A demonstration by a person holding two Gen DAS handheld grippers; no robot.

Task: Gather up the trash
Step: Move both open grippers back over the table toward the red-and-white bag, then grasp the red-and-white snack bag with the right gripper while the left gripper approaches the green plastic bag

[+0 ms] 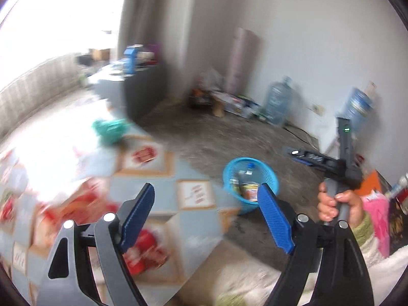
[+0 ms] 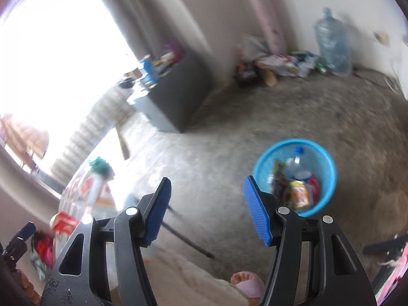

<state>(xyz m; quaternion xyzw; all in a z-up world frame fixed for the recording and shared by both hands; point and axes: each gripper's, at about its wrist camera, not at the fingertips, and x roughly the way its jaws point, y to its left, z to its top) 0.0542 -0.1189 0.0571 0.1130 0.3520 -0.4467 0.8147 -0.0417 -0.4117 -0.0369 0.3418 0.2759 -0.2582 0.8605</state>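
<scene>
One blue bin (image 2: 295, 176) stands on the floor (image 2: 229, 132), holding one bottle (image 2: 294, 163) and several wrappers, just right of the right gripper (image 2: 206, 206); both grippers spread, empty; left gripper (image 1: 206, 216) over the patterned mat (image 1: 163, 178)

Daylight floods in from a window (image 2: 51, 58) far left of the claws, blown out to white. Both views are motion-blurred, with fisheye bending and dark corners.

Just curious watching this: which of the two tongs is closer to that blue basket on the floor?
Probably right. The right tongs hang open almost above the blue basket; the left tongs hang farther back.
</scene>
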